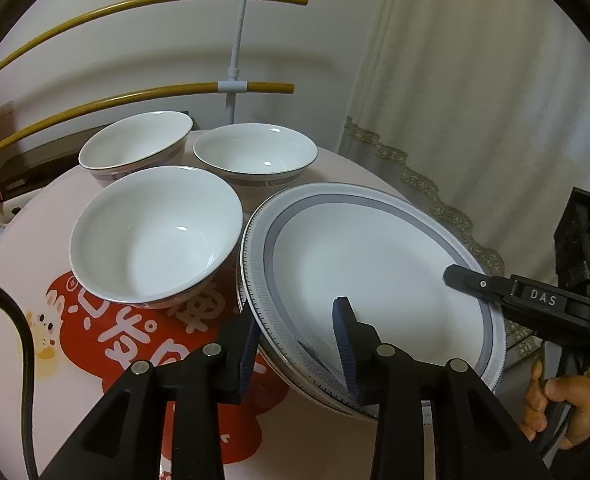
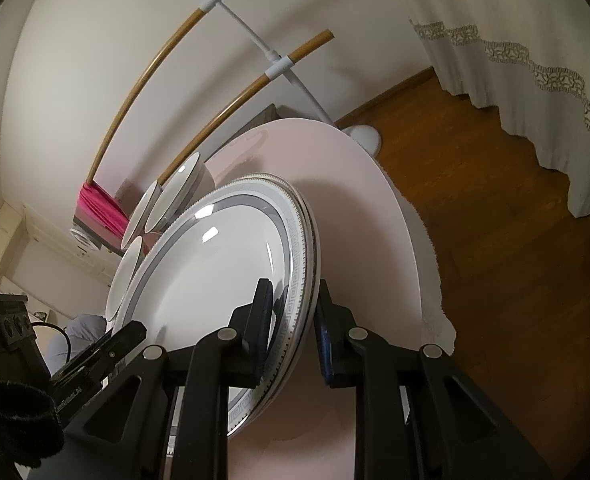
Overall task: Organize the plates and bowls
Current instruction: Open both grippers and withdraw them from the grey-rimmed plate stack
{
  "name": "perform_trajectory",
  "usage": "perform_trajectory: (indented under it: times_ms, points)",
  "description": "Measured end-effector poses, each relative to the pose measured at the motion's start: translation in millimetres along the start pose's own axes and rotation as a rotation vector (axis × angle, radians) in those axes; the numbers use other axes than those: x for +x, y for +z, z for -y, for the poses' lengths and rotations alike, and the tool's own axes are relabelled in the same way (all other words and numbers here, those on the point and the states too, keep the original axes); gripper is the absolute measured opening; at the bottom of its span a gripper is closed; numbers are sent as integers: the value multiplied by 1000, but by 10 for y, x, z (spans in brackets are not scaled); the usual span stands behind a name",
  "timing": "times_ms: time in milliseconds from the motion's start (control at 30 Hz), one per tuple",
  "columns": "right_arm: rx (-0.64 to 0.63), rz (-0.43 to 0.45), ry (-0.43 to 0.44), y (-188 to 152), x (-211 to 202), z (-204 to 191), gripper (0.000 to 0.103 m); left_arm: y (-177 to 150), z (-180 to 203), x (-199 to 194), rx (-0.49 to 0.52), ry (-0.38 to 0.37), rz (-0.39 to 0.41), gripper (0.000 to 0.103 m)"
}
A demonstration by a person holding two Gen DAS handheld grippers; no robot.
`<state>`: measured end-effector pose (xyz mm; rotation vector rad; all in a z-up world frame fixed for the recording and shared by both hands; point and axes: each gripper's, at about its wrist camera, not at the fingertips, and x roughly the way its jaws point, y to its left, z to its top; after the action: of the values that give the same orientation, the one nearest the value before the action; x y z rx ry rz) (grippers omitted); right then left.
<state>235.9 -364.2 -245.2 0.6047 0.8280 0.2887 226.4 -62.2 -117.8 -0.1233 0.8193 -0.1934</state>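
Between the left gripper's (image 1: 295,344) fingers sits the near rim of the top plate (image 1: 375,248): one pad under the edge, one over the well, with a visible gap, so jaws straddle the rim without clamping it. Right gripper (image 2: 295,316) straddles the same plate stack on the opposite rim; its inner pad looks pressed to the plate face, the outer finger is close behind the edge, but I cannot tell whether it really pinches. Top plate lies on at least one more plate of the same grey key-pattern, the stack resting on the pink round table (image 2: 367,208). Beside the stack, away from the right gripper: nearest bowl (image 1: 155,236) almost touching the plate rim, two more bowls (image 1: 135,144) (image 1: 255,154) behind it, all empty and upright, none nested. Beyond the stack the table edge drops to a wooden floor (image 2: 495,200). Risks as I read it: left side has no real grip, so lifting now would load one rim only and the plate tips or slips out of the right pads. Glazed rim is slick. If the right jaws span two rims, the lower plate could come up part way and drop. Any sideways shove toward the nearest bowl knocks it; a shove the other way sends the stack toward the table edge.
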Motion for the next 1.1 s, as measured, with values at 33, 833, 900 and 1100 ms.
perform_trajectory:
  times_ms: [33,833,900,1100]
  points:
    - [-1,1,0,0,2,0,20,-6,-11,-9,-4,-9,1,34]
    - [-12,-6,-17,9,14,-23,21,-135,63,-102,-8,15,7,40]
    - [-12,-6,-17,4,17,-25,21,-134,61,-103,-8,16,6,40]
    - [-18,-15,-43,3,21,-62,21,-146,26,-111,-19,3,-4,42]
